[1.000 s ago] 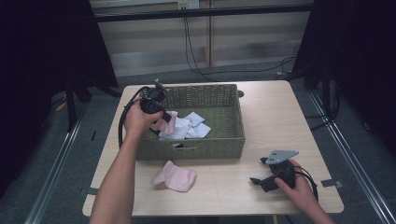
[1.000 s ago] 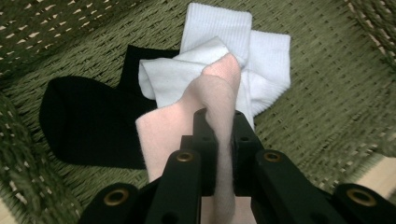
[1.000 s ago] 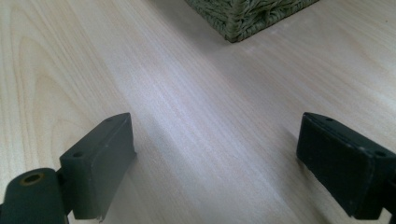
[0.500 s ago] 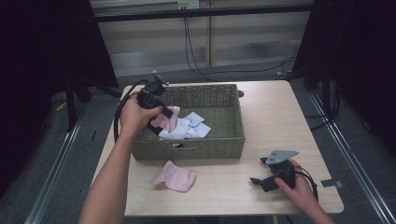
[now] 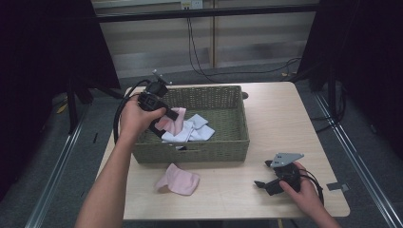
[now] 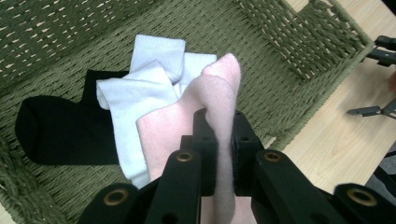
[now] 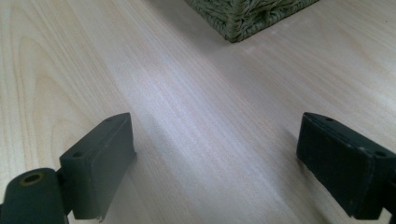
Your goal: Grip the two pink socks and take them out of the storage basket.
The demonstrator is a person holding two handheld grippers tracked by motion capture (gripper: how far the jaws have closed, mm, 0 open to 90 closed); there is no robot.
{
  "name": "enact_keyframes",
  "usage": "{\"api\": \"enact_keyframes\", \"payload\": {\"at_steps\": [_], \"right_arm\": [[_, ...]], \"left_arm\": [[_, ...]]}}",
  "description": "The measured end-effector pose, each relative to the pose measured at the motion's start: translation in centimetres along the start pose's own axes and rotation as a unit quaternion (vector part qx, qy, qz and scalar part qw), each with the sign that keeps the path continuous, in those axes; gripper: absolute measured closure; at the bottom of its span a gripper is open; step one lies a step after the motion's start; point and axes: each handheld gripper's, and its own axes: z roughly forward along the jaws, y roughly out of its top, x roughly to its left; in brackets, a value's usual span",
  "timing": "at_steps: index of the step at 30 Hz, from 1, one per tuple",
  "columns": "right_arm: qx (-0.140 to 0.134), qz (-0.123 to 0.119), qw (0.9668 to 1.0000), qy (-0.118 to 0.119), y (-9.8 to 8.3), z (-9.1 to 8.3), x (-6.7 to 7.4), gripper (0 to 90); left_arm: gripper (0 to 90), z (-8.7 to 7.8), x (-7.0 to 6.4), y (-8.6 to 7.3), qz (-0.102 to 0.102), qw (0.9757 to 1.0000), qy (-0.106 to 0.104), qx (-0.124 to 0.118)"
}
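Pink sock [image 6: 219, 116] pinched tight between the jaws of the left gripper [image 6: 218, 135], hanging over the left end of the green wicker basket [image 5: 209, 147]. Under it inside the basket lie white socks [image 6: 140, 93] and a black sock [image 6: 60, 126]. A second pink sock [image 5: 178, 179] sits on the wooden table [image 5: 285, 123], just in front of the basket. Over on the right, the right gripper [image 5: 266, 183] rests low on the table near its front edge, jaws spread wide, nothing between them.
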Motion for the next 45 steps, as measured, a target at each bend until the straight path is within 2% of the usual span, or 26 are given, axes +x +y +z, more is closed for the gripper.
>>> {"api": "enact_keyframes", "payload": {"at_steps": [8,14,22,32,38,40,45], "right_arm": [[0.001,-0.001,1.0,0.0,0.0,0.0,0.0,10.5],[0.001,-0.002,1.0,0.0,0.0,0.0,0.0,10.5],[0.001,-0.001,1.0,0.0,0.0,0.0,0.0,10.5],[0.001,-0.001,1.0,0.0,0.0,0.0,0.0,10.5],[0.001,-0.001,1.0,0.0,0.0,0.0,0.0,10.5],[0.001,-0.001,1.0,0.0,0.0,0.0,0.0,10.5],[0.001,-0.002,1.0,0.0,0.0,0.0,0.0,10.5]], "left_arm": [[84.0,-0.2,-0.8,-0.4,0.008,0.9999,-0.01,0.002],[83.9,-0.5,-1.3,-0.6,0.011,0.9999,-0.007,-0.001],[83.9,-0.7,-2.1,-1.1,0.019,0.9997,-0.018,0.004],[83.8,-1.0,-3.2,-1.5,0.029,0.9993,-0.021,0.006],[83.7,-0.9,-4.0,-1.9,0.039,0.9987,-0.032,0.006],[83.5,-0.7,-4.2,-2.1,0.042,0.9983,-0.042,0.004],[83.3,-0.3,-4.6,-2.6,0.048,0.9977,-0.047,0.001]]}}
